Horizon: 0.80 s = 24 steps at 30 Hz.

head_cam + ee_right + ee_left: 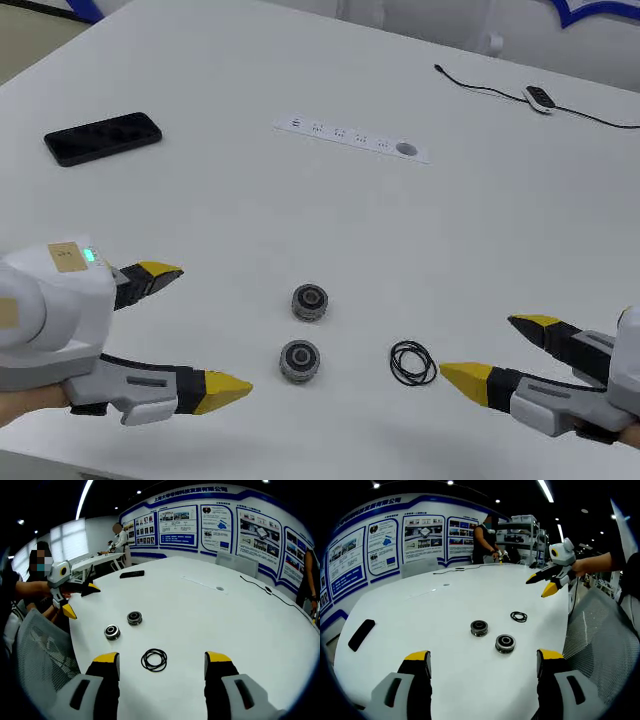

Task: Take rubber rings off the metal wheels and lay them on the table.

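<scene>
Two small metal wheels lie flat on the white table: one farther from me, one nearer. Black rubber rings lie in a loose pile to the right of the near wheel. My left gripper hovers open at the left, its yellow tips pointing toward the wheels. My right gripper stands open at the right, just right of the rings. The right gripper view has both wheels beyond the rings. Neither gripper holds anything.
A black phone lies at the far left. A white power strip runs across the table's middle back. A cable with a small remote sits at the far right. People stand in the background of the gripper views.
</scene>
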Available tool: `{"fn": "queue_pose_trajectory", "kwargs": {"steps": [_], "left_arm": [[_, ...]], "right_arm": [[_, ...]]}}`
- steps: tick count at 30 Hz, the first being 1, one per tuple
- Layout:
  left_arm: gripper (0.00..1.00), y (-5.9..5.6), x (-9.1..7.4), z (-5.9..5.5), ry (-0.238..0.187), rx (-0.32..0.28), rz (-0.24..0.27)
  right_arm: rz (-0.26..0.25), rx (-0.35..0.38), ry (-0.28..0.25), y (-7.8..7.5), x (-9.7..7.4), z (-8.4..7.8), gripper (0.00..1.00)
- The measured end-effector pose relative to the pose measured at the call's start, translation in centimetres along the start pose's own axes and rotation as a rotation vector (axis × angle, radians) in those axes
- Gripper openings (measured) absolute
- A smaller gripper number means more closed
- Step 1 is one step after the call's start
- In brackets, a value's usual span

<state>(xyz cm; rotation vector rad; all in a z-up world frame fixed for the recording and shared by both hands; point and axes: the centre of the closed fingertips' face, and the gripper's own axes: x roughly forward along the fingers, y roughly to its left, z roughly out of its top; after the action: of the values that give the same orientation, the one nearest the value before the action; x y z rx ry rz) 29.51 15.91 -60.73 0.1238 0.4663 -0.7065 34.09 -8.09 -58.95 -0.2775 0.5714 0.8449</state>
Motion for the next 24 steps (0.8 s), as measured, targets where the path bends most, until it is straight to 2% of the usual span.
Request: {"fn": "queue_pose_trajectory", "kwargs": {"steps": [3, 8, 18, 24], "left_arm": [[0.90, -0.1, 0.1, -0.1, 0.004, -0.003, -0.001], [0.90, -0.2, 0.2, -0.4, 0.014, -0.002, -0.010], [0.90, -0.2, 0.3, -0.9, 0.028, 0.001, -0.020], [0.91, -0.1, 0.4, -1.1, 0.036, -0.002, -0.019]], "right_arm": [[0.010, -0.076, 0.036, 0.0, 0.0, -0.3, 0.74], [0.020, -0.125, 0.066, 0.2, 0.0, -0.6, 0.76], [0.017, -0.180, 0.109, -0.5, -0.2, -1.0, 0.79], [0.014, -0.185, 0.107, -0.6, -0.2, -0.9, 0.79]]}}
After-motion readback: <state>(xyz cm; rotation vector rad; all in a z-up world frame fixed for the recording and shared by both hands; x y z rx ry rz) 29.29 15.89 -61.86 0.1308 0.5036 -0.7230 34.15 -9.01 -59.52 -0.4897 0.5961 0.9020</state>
